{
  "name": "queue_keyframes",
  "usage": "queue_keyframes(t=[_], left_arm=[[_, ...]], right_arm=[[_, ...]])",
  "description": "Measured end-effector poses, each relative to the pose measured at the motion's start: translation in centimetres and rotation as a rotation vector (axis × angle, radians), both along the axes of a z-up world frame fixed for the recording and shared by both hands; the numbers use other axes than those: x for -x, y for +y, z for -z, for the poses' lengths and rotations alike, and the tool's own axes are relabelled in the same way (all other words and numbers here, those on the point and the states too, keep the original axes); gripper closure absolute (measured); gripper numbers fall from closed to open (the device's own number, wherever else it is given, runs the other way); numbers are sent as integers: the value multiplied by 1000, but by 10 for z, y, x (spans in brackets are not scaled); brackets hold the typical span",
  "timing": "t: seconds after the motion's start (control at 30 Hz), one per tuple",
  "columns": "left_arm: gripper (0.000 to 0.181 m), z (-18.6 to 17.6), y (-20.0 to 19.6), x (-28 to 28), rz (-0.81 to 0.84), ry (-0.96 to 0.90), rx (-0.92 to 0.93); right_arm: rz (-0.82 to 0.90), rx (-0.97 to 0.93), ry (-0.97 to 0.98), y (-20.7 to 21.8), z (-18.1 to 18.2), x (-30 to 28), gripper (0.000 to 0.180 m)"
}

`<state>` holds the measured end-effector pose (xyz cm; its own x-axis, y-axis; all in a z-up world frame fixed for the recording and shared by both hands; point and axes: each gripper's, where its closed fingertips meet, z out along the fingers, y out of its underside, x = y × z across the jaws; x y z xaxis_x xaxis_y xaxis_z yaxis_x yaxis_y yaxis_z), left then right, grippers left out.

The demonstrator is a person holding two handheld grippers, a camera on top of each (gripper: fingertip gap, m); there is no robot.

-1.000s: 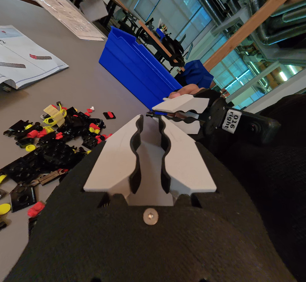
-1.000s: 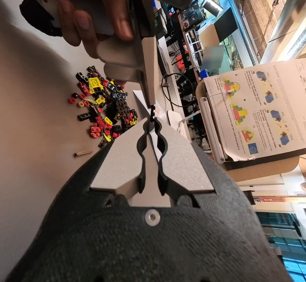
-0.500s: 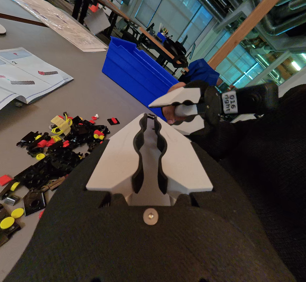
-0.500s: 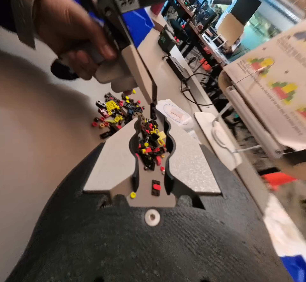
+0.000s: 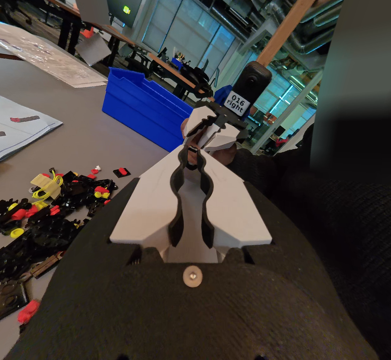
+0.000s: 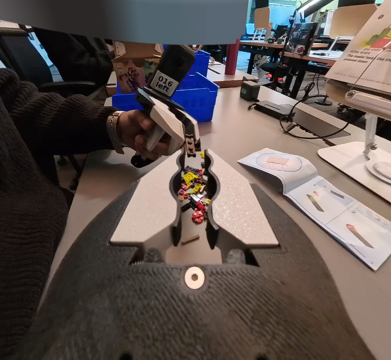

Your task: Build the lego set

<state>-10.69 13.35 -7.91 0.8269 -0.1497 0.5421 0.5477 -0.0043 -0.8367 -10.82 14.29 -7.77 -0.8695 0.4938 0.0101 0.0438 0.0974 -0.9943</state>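
My left gripper (image 5: 192,148) is shut on a small dark lego plate (image 5: 193,150) and holds it in the air above the table. In the right wrist view the left gripper (image 6: 190,141) points down, and the dark studded plate (image 6: 191,149) hangs from its tips. My right gripper (image 6: 194,153) is open and empty, its tips just below that plate. It also shows in the left wrist view (image 5: 196,141), just beyond my left fingertips. A pile of black, red and yellow lego pieces (image 5: 53,212) lies on the grey table (image 5: 95,138); it also shows between my right fingers (image 6: 193,189).
An open instruction booklet (image 6: 317,197) lies right of the pile. Blue bins (image 6: 190,100) stand at the table's far side. A tan pin (image 6: 190,239) lies apart from the pile. A white stand (image 6: 359,159) with a poster, a cable and small devices sit at the right. Left and right tips are no more than a few centimetres apart. From either gripper's tips it is about 15 cm to the tan pin (image 6: 190,239).
A second ago my right gripper was shut on the plate and my left was open. The left closed on it, the right opened and drew back a little.
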Motion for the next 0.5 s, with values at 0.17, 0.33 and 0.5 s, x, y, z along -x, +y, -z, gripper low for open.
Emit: queue_keyframes(t=[0.17,0.33,0.5], left_arm=[[176,-5,-1,-4,10,20,-24],[176,-3,1,-7,24,28,-12],[175,-1,2,-10,32,41,-1]], right_arm=[[-29,11,-24,-3,1,-3,164],[-51,14,-38,-7,3,-6,168],[-77,20,-70,-9,5,-8,173]])
